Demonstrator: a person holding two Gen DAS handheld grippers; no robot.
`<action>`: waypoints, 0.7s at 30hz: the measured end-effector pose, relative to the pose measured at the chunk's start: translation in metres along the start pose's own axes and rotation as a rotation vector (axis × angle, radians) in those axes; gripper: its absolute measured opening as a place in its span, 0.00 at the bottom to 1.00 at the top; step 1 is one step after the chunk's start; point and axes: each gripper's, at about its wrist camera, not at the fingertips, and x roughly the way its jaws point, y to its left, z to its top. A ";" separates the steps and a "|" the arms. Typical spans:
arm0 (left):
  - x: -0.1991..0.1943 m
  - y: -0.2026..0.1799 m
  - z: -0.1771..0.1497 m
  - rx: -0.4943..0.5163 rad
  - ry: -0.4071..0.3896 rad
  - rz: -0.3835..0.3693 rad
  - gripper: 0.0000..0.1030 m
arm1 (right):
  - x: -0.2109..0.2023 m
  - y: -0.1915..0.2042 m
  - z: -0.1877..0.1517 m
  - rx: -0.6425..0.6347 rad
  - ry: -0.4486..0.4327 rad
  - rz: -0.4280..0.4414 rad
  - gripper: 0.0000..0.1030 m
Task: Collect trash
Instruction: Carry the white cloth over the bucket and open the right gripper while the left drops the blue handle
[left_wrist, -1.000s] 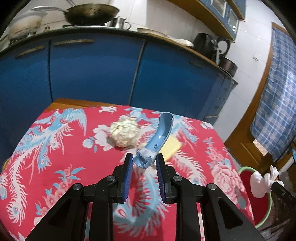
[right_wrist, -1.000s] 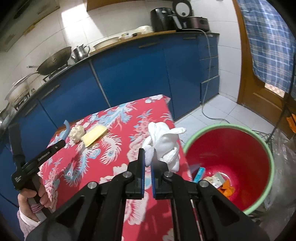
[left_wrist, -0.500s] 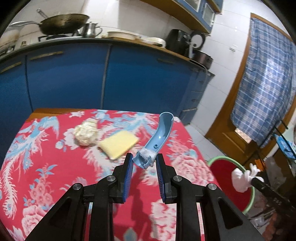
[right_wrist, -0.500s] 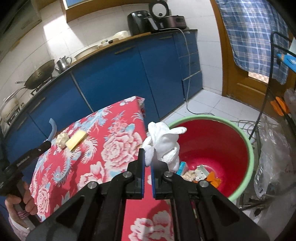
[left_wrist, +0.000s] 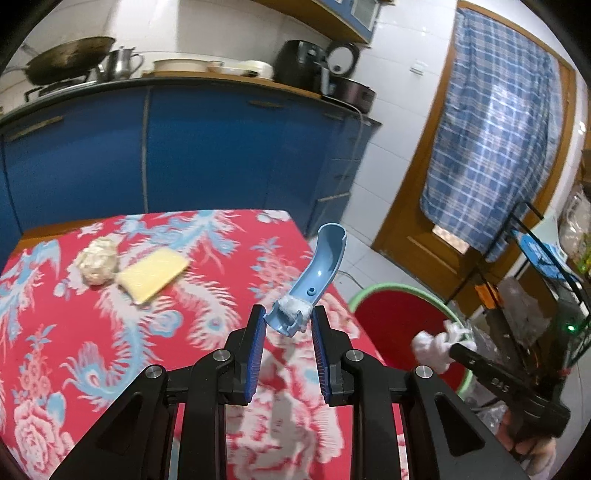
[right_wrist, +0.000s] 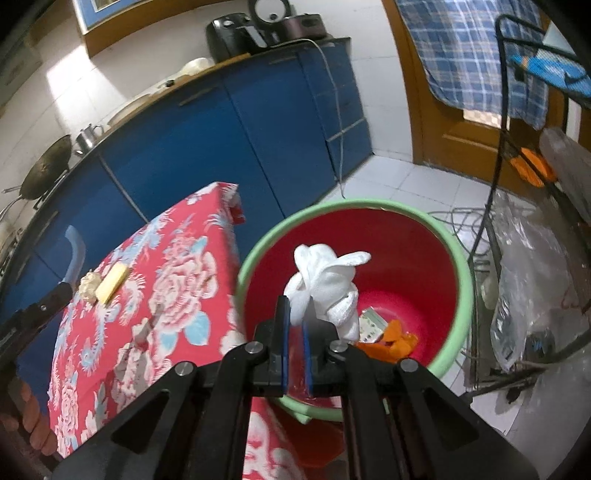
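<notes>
1. Nearest us, our right gripper (right_wrist: 296, 314) has its jaws drawn narrow, pinching the lower edge of a crumpled white tissue wad (right_wrist: 325, 284).
2. That wad hangs directly above the open mouth of the red bucket (right_wrist: 413, 236) with the green rim, which stands on the floor just beside the table's end.
3. Down inside the bucket we see orange scraps (right_wrist: 395, 341) and a small printed packet (right_wrist: 373, 325).
4. Our left gripper (left_wrist: 289, 325) is closed on the broken end of a curved light-blue plastic piece (left_wrist: 321, 266), held above the red floral tablecloth (left_wrist: 147, 332).
5. Farther along the table lie a yellow sponge (left_wrist: 153, 273) and, touching its left end, a crumpled off-white paper ball (left_wrist: 98, 260).
6. Beyond stand blue cabinets (left_wrist: 207, 147), with a wok (left_wrist: 70, 61) on the counter.
</notes>
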 end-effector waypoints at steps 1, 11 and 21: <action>0.001 -0.004 0.000 0.007 0.004 -0.004 0.25 | 0.001 -0.005 -0.001 0.009 0.003 -0.003 0.10; 0.021 -0.049 -0.012 0.087 0.063 -0.053 0.25 | -0.003 -0.032 -0.005 0.067 0.004 -0.006 0.16; 0.051 -0.098 -0.031 0.168 0.147 -0.116 0.25 | -0.022 -0.057 -0.011 0.122 -0.032 -0.013 0.20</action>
